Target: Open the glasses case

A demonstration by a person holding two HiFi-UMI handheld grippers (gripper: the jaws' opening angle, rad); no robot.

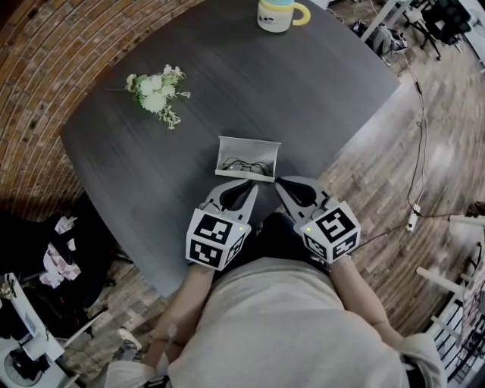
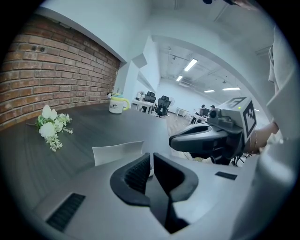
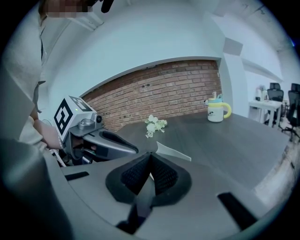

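Note:
A white glasses case (image 1: 248,158) lies near the front edge of the dark table (image 1: 303,91), lid raised, with dark-rimmed glasses (image 1: 244,165) inside. Both grippers hover side by side just in front of it. My left gripper (image 1: 246,187) is shut with nothing held, its tips close to the case's near edge. My right gripper (image 1: 279,183) is also shut and empty, by the case's right corner. In the left gripper view the shut pads (image 2: 151,157) point at the case's white wall (image 2: 117,151). The right gripper view shows its pads (image 3: 150,158) closed before the case (image 3: 174,151).
A sprig of white flowers (image 1: 157,92) lies at the table's left. A white mug with a yellow handle (image 1: 276,14) stands at the far edge. A brick wall runs along the left, and cables and chairs sit on the wooden floor at the right.

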